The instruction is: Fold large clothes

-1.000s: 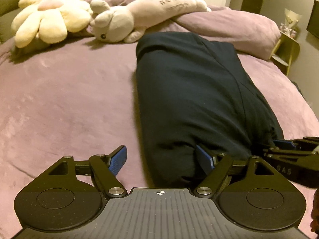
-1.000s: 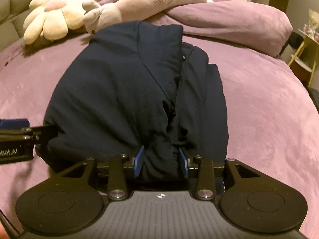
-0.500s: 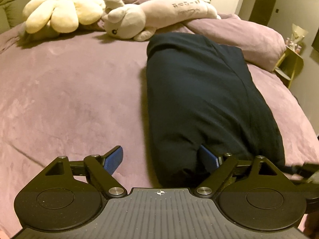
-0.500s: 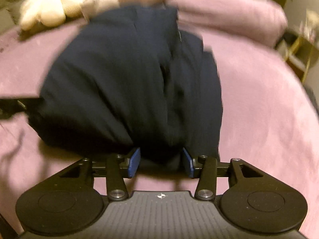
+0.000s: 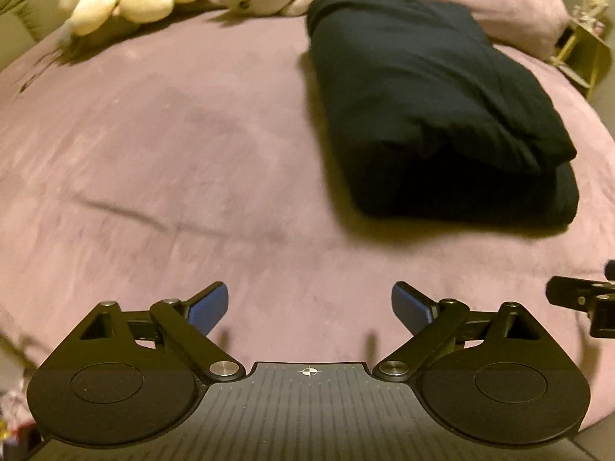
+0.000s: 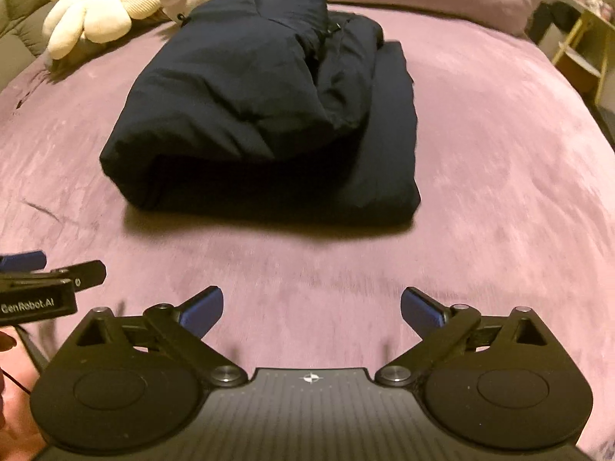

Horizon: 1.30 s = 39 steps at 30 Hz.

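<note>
Both grippers have let go and backed away: left gripper (image 5: 309, 301) and right gripper (image 6: 311, 305) are opening wide, nothing between them. Dark jacket (image 6: 265, 107) lies folded on the purple bedspread (image 6: 499, 192), folding seemingly done.

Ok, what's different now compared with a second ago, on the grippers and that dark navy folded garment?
Both grippers let go and pulled back. The right gripper, earlier clamped on the near edge of the dark navy folded garment, is opening with nothing between its jaws. The left gripper, which had that edge between its fingers, is opening over bare purple bedspread. The garment stays folded where it lay; the cream plush toys are unmoved.
</note>
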{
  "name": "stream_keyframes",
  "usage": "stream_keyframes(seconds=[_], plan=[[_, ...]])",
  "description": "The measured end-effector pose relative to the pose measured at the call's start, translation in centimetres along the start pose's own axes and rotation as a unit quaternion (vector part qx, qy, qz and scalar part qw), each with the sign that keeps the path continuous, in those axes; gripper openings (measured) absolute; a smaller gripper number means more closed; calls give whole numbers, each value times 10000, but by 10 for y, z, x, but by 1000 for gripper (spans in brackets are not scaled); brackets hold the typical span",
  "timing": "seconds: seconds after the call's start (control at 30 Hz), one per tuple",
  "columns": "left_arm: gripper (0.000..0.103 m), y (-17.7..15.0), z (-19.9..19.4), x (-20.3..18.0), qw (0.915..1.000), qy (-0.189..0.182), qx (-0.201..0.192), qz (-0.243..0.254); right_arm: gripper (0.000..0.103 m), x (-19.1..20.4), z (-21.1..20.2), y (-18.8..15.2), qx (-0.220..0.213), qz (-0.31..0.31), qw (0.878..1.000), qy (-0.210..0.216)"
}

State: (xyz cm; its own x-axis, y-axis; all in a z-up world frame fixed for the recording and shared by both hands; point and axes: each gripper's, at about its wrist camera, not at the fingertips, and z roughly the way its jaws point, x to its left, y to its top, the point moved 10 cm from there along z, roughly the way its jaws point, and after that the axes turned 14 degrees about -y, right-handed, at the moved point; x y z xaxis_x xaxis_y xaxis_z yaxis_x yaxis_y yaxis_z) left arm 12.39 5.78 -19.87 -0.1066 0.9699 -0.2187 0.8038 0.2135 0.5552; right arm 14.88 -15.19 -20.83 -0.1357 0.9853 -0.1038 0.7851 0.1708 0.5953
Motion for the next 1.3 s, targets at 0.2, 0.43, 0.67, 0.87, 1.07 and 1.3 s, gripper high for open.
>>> stream_keyframes(seconds=[0.2, 0.43, 0.67, 0.87, 1.07, 1.3], plan=[[97, 18, -29, -8, 9998, 65, -202, -3, 99, 3, -25, 14, -121, 8, 9995, -297], [100, 37, -50, -26, 9979, 174, -450, 423, 99, -4, -56, 35, -551, 256, 9970, -477], [100, 40, -55, -41, 9976, 29, -348, 596, 99, -7, -65, 39, -590, 266, 9956, -679], [100, 41, -60, -44, 9976, -33, -373, 583, 99, -11, -67, 38, -588, 383, 9943, -802], [100, 38, -59, -50, 9969, 74, -298, 726, 99, -12, -67, 39, -601, 451, 9940, -799], [100, 38, -59, -52, 9970, 0, -263, 727, 99, -13, -66, 38, -573, 561, 9939, -763]])
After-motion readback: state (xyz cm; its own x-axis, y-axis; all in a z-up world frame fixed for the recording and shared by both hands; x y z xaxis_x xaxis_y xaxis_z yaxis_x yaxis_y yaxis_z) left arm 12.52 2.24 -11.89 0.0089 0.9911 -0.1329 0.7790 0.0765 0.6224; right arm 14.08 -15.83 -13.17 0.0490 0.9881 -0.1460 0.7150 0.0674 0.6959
